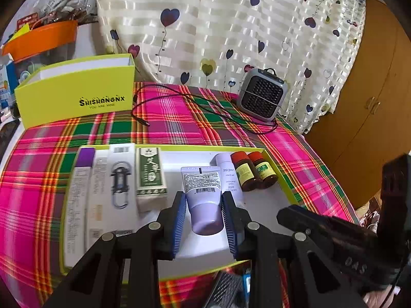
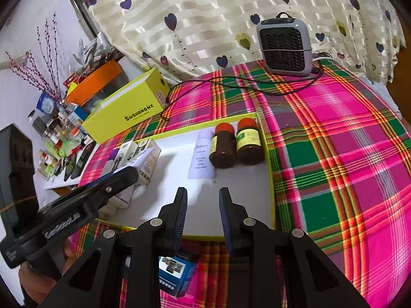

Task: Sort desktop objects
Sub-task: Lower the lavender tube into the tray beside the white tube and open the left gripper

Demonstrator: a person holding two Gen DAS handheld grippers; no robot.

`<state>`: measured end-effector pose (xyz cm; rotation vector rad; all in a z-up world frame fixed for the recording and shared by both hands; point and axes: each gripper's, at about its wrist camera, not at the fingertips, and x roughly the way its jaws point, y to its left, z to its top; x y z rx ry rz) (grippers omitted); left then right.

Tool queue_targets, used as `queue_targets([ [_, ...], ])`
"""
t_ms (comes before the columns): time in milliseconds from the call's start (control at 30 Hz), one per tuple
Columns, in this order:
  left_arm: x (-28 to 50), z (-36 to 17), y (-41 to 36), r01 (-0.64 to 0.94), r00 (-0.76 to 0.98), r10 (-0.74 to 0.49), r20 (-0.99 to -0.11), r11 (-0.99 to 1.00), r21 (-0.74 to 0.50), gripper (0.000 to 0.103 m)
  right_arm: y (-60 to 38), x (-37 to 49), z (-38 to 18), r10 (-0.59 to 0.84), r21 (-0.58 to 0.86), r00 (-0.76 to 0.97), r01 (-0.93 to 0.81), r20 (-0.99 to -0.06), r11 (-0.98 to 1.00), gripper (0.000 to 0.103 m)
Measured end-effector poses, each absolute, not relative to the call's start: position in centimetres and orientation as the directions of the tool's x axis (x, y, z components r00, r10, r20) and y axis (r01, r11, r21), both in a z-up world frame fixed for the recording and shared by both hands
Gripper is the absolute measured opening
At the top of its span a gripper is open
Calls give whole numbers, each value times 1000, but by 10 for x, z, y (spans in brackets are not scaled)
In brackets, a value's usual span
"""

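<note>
L wrist view only: lavender tube (image 1: pixel 204 200) pinched betw. left gripper (image 1: pixel 204 220) jaws, over white tray (image 1: pixel 267 205), nr white tube (image 1: pixel 227 174). R view: right gripper (image 2: pixel 203 220) jaws apart, nothing betw.; both angled down over bench

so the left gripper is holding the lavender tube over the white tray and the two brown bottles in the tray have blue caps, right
Not quite: the caps are red-orange, not blue, as both wrist views show on the two brown bottles. The rest holds: the left gripper grips the lavender tube over the white tray.
</note>
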<state>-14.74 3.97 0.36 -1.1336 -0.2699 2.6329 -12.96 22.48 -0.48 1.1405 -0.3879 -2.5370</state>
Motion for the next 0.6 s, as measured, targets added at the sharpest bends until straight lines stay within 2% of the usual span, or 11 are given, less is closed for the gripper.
queue_targets([
  [600,-197,-23,59,-40,-607,281,-743,-945,-325,29,242,-130,-9,-430,412,-636,188,-641,-892,27],
])
